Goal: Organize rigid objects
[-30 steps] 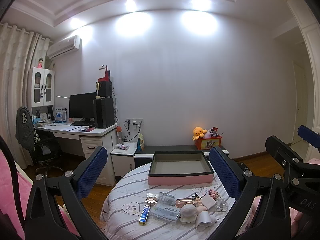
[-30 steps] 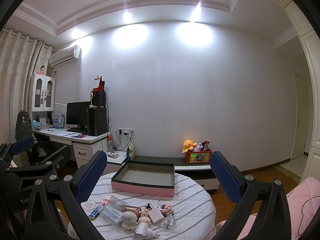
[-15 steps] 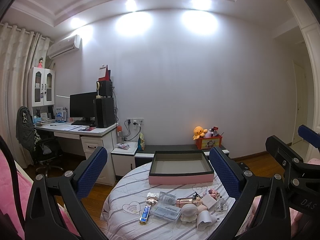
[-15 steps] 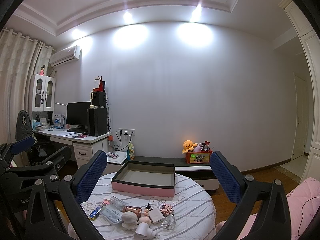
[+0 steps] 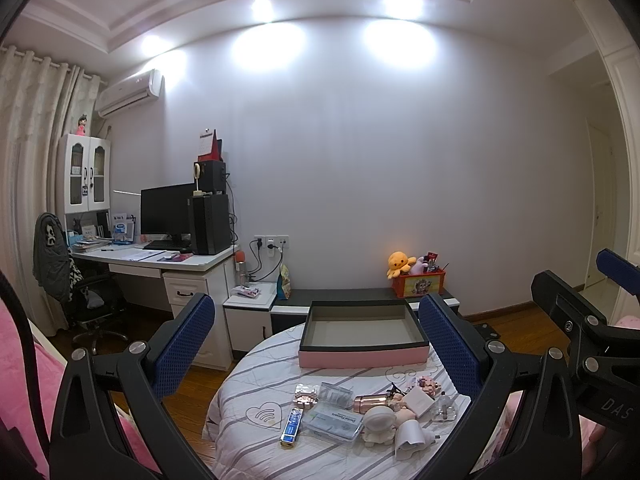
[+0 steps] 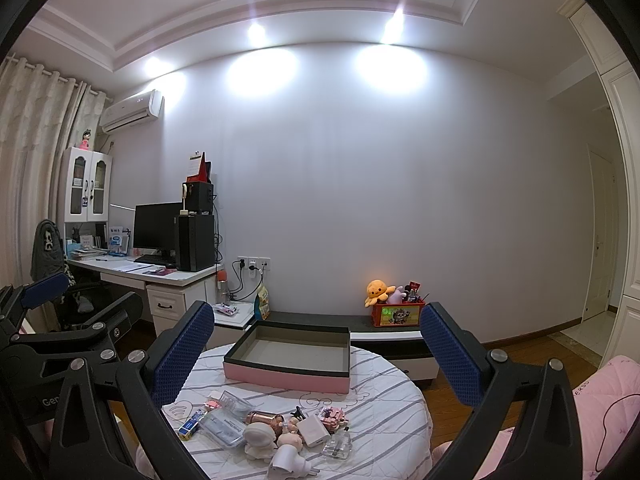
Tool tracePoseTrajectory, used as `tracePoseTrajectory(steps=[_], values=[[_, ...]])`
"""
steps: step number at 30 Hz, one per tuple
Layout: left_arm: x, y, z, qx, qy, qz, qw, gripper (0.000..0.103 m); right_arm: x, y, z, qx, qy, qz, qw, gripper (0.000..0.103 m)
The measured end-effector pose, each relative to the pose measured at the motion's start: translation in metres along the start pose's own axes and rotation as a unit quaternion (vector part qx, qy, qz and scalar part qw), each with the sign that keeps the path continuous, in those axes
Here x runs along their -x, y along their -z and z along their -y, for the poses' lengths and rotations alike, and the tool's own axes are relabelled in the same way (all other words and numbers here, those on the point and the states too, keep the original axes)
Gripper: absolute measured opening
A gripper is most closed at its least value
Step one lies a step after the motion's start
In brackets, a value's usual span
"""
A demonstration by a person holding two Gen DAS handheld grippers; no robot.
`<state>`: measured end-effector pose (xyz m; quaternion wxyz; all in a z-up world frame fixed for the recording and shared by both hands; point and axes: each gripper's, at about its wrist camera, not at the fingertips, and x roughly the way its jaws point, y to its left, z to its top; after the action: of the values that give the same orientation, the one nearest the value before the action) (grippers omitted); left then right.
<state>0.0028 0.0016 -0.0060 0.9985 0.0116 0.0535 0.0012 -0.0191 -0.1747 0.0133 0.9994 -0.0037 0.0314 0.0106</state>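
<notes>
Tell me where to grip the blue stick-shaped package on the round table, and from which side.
Grip the blue stick-shaped package across its narrow middle, coming from above. It lies flat on the striped round table, apart from the clear plastic case beside it, so both long edges look free for the fingers.

An open pink box (image 5: pixel 362 358) sits empty, black-rimmed; small items (image 5: pixel 360 412) lie clustered near it, apart.

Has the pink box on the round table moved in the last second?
No. In the left wrist view the pink box keeps its place before the low bench; only the camera drifted slightly.
</notes>
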Motion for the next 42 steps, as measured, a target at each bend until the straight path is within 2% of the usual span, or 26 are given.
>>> tracePoseTrajectory(steps=[42], values=[[0.0044,-0.0048,-0.0045,-0.001,-0.002,0.0,1.0,0.103,-0.0009,-0.0039,-0.0003,0.001,-0.006,-0.002,1.0,0.103]])
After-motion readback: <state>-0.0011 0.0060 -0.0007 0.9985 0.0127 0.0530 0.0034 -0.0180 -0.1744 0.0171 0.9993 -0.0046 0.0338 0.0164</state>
